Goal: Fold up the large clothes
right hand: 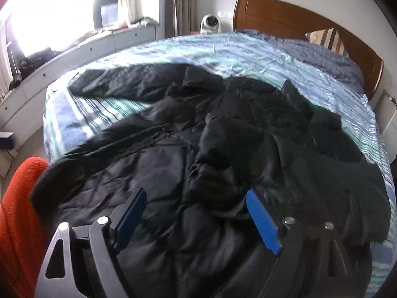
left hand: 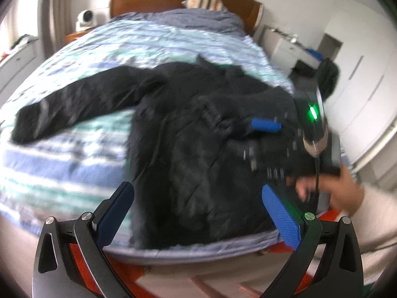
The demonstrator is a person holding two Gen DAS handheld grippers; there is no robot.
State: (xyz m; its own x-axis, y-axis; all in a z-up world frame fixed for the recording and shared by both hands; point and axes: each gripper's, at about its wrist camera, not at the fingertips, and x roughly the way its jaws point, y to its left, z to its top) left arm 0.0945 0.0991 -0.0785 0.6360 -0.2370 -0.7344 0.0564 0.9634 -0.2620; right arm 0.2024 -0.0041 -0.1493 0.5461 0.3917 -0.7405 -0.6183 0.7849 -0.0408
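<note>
Both grippers are hanging over the near edge of the bed (right hand: 104, 109). Left gripper (left hand: 198, 213) is sitting wide apart with nothing between the pads, and the right gripper (right hand: 196, 213) is spread wide too, gripping nothing, right above the black jacket (right hand: 223, 149). Jacket's lying rumpled across the striped sheet, one sleeve (left hand: 74, 109) stretching off to the side. Left view is blurry, but a hand (left hand: 342, 188) seems to be holding the right gripper. Further back a pillow (right hand: 327, 38) is leaning on the headboard (right hand: 285, 17).

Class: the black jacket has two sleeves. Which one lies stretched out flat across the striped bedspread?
The sleeve reaching away from the right gripper, fully extended over the bedspread. The other is bunched against the jacket body.
</note>
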